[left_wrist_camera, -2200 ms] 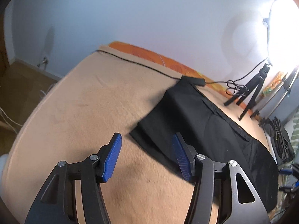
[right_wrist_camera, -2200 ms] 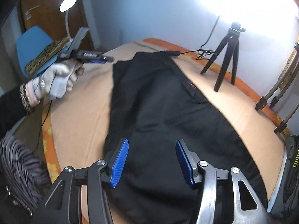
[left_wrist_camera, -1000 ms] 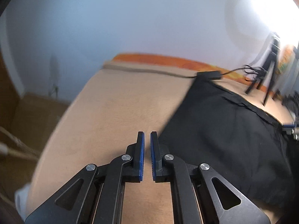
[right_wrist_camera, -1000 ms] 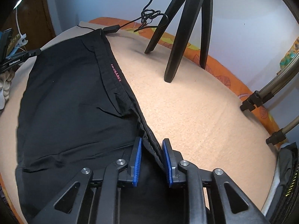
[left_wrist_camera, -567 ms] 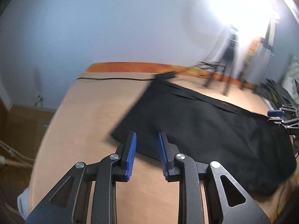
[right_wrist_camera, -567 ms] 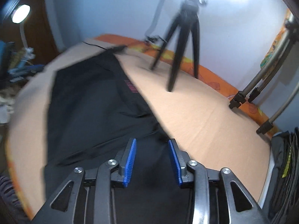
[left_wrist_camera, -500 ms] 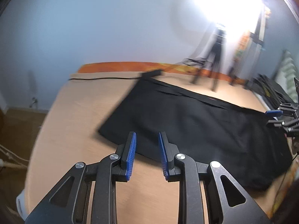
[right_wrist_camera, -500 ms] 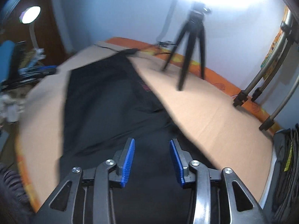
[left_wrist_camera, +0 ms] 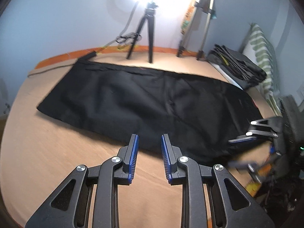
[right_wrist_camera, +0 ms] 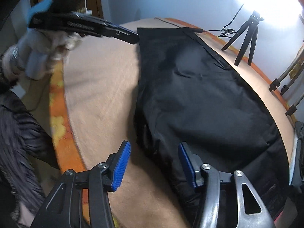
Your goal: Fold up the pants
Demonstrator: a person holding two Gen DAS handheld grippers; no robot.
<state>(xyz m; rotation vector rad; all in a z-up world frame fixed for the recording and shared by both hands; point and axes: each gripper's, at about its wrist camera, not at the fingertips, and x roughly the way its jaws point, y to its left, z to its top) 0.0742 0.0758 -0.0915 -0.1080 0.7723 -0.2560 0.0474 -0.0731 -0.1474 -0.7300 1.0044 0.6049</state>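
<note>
1. Tan fabric covers the bed [left_wrist_camera: 47, 152], the largest thing in both views; an orange patterned edge runs along its far side in the left view and along its near left side in the right view.
2. The black pants [left_wrist_camera: 152, 102] lie flat on the bed, spread lengthwise. In the left view they stretch from upper left to lower right; the right view [right_wrist_camera: 199, 95] shows them running away from the camera toward the wall.
3. Pale blue wall [left_wrist_camera: 57, 19] behind the bed, with strong glare from a lamp above the tripod.
4. Only the left view shows a stack of dark folded cloth [left_wrist_camera: 235, 64] beside a green striped item at the bed's right end.
5. Only the right view shows the gloved hand [right_wrist_camera: 38, 53] gripping the left tool, blurred, over the bed left of the pants.
6. Left gripper [left_wrist_camera: 149, 144]: fingers moderately apart, nothing between them, tips at the near edge of the pants; whether they touch the cloth cannot be told.
7. Right gripper [right_wrist_camera: 153, 157]: fingers wide apart, straddling the near left corner of the pants, not clamped. In the left view it appears blurred at the pants' right end [left_wrist_camera: 241, 142].
8. A black tripod [left_wrist_camera: 146, 32] stands on the bed beyond the pants; stand legs are near it.
9. A thin black cable [right_wrist_camera: 171, 23] runs along the far edge.
</note>
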